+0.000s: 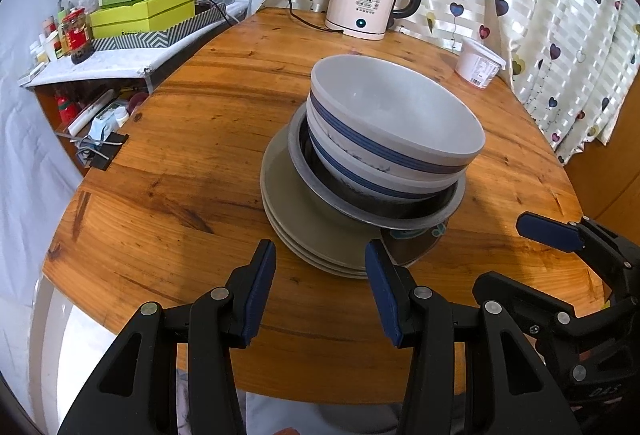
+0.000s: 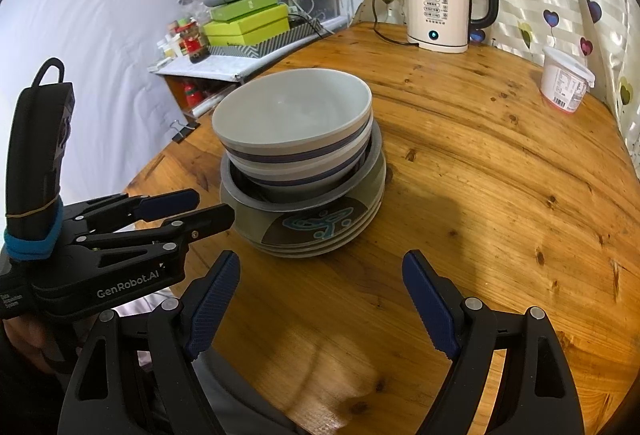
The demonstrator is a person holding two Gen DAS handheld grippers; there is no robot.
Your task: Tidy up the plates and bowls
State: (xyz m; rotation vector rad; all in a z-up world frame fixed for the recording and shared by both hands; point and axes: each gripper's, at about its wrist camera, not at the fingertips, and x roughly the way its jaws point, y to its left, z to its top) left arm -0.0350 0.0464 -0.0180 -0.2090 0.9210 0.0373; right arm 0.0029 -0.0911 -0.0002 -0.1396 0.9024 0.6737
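You are hovering both tools, left tool [image 1: 320, 291] and right tool [image 2: 320, 309], fingers apart and empty, before the stacked bowls [image 2: 294, 127] on plates [image 2: 320, 243]; next likely needs gripping the top bowl's rim.

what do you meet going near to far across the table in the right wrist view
right hand-held gripper → stack of plates → grey bowl → striped bowls → kettle
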